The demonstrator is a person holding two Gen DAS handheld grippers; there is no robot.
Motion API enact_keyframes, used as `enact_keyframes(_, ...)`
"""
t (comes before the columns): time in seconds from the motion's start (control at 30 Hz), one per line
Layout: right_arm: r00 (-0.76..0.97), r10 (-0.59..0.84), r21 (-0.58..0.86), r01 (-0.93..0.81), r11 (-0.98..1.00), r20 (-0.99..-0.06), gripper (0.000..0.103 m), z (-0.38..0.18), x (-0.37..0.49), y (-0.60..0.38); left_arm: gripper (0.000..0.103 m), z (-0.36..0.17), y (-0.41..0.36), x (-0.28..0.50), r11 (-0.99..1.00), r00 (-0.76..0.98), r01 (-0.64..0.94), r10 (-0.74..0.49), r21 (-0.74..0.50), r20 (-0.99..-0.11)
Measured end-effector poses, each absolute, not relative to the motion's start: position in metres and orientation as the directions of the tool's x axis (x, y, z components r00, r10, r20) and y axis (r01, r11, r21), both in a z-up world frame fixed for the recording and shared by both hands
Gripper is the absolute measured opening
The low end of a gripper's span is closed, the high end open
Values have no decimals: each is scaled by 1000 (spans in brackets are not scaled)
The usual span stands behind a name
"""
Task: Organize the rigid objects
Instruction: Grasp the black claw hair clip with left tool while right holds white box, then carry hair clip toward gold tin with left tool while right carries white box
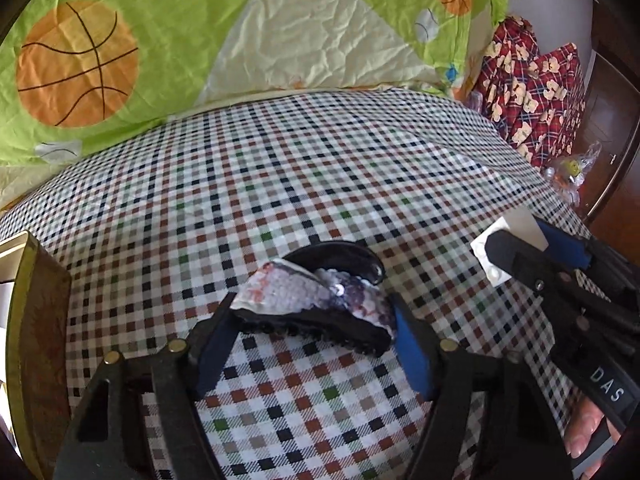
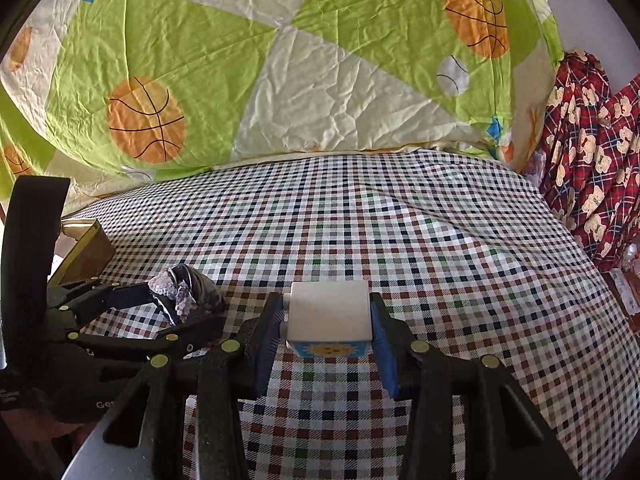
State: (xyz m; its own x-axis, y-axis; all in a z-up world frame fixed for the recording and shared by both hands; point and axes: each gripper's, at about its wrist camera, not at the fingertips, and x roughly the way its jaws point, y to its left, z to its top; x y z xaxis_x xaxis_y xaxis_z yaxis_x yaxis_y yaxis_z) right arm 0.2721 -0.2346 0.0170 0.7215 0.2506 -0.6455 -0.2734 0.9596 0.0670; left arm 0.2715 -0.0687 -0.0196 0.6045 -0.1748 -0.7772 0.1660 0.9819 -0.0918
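A black hair claw clip (image 1: 316, 300) with a glittery white and purple cover lies on the checked sheet (image 1: 280, 160). My left gripper (image 1: 312, 314) straddles it lengthwise, with a pad touching each end of the clip. The right wrist view shows the same clip (image 2: 186, 284) at the left, between the left gripper's fingers (image 2: 188, 308). My right gripper (image 2: 326, 304) is shut on a white cube block (image 2: 330, 312) with a sun picture on its lower face, just above the sheet (image 2: 400, 220). In the left wrist view, that block (image 1: 502, 240) and the right gripper (image 1: 516, 236) are at the right.
An open brown-gold box (image 1: 36, 320) (image 2: 86, 248) stands at the left edge of the bed. A green quilt with basketballs (image 1: 200, 20) is piled behind. Red plaid bear fabric (image 1: 532, 92) and a plastic bag of toys (image 1: 572, 172) lie at the right. A person's fingers (image 1: 584, 428) hold the right gripper.
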Motion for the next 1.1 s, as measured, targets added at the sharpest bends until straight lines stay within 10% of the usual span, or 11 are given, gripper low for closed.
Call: enact_keyframes(1.1, 831, 267, -5, -309, 951, -488, 45, 36, 230, -213, 72, 22, -36, 191, 1000, 848, 20, -12, 10, -530)
